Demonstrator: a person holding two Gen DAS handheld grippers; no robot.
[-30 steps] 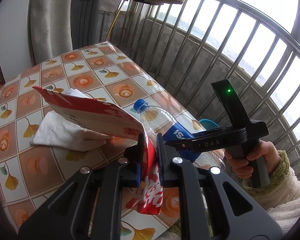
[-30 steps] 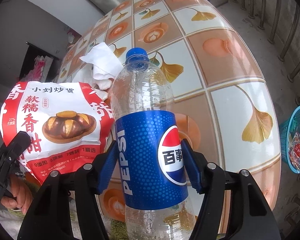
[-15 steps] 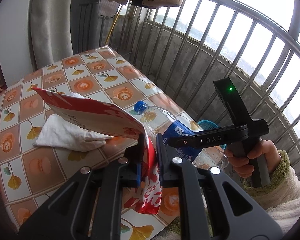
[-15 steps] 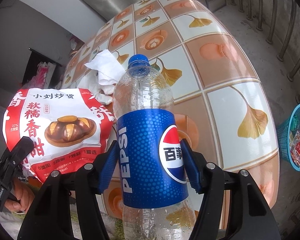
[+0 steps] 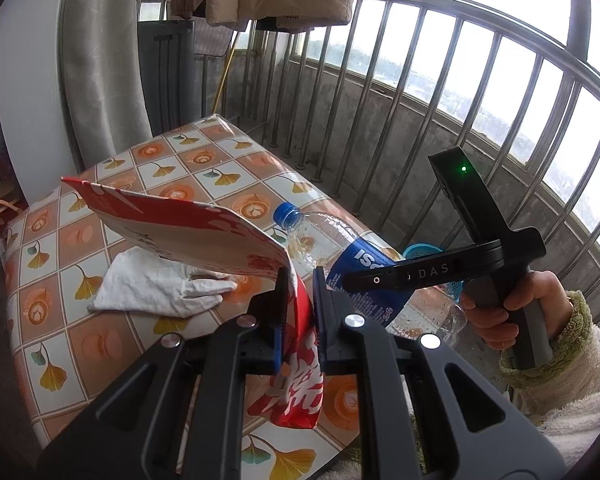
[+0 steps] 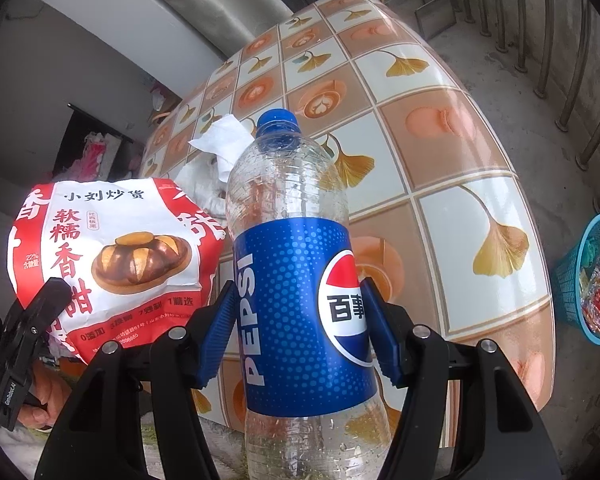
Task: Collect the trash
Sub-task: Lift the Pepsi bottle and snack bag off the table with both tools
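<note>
My left gripper is shut on the edge of a red and white snack bag, held up above the table; the same snack bag shows its printed front at the left of the right wrist view. My right gripper is shut on an empty Pepsi bottle with a blue cap, its pads pressing the blue label on both sides. From the left wrist view the Pepsi bottle hangs just right of the bag, with the right gripper's body in front of it. A crumpled white tissue lies on the table under the bag.
The table has a tiled cloth with ginkgo leaves. A blue mesh waste basket with wrappers in it stands on the floor past the table's right edge. A barred railing runs behind. A person's hand in a fleecy sleeve holds the right gripper.
Both held items have risen a little above the table, which looks smaller and lower in the left wrist view. The grips are unchanged.
</note>
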